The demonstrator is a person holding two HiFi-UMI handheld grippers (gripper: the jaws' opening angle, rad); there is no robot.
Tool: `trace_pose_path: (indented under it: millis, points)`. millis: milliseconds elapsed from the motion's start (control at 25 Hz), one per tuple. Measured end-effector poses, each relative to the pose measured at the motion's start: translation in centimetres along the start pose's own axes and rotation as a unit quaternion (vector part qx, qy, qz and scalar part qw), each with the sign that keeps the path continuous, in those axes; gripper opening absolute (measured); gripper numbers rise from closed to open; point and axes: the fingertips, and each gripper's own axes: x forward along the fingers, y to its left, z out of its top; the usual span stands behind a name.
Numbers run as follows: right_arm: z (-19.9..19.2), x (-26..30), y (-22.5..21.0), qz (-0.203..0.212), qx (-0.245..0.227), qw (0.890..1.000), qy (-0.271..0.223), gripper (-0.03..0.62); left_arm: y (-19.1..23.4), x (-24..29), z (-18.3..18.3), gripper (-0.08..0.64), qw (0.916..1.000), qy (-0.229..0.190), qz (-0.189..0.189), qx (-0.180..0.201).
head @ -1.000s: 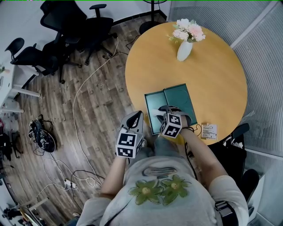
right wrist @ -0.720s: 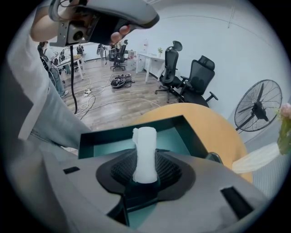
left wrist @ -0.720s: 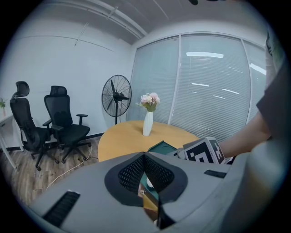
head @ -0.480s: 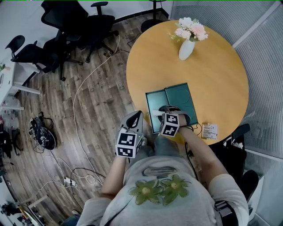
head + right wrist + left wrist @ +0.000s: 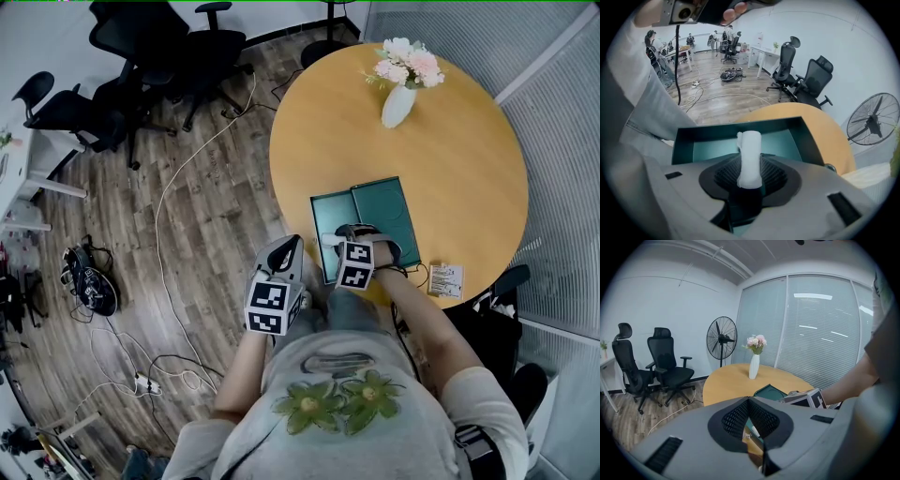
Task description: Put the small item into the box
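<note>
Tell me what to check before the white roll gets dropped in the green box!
1. Grip on the white roll: ok, the right gripper pinches it upright between its jaws.
2. Teal box open: ok, its top is off and its floor shows.
3. Roll over the box: looks ok, the box floor shows right behind it.
4. Landing spot free: cannot tell, the gripper hides part of the floor.
5. Left gripper out of the way: ok, it is off the table's edge and holds nothing.

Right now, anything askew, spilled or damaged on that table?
Nothing stands out. The open dark green box lies flat on the round wooden table, the white vase of flowers stands upright, and the right gripper holds the white cylindrical item over it.
</note>
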Motion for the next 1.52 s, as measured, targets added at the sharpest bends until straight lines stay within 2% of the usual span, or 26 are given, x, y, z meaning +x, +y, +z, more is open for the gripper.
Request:
trace_pose_path:
  millis: [600,960,1120,1240,1520]
  points:
    - [-0.6,0.8,0.6,-0.005,-0.043,0.998,0.043,0.138,0.3,-0.1,-0.2,0.0,1.0,0.002,-0.002,0.002]
    - [-0.8,0.8,1.0,0.001,-0.043,0.998,0.052,0.178,0.2,-0.4,-0.1,0.0,1.0,-0.002,-0.006,0.002]
    - [-0.1,-0.2,0.6,-0.005,-0.021,0.999,0.03,0.178,0.1,-0.6,0.3,0.0,1.0,-0.006,-0.006,0.005]
    - [0.6,-1.4,0.1,-0.013,0.013,1.0,0.007,0.178,0.1,-0.8,0.6,0.0,0.9999,-0.009,-0.007,0.006]
    - [1.7,-4.6,-1.3,-0.038,0.084,0.995,-0.047,0.178,-0.8,-1.0,1.6,0.0,0.9995,-0.022,-0.015,0.015]
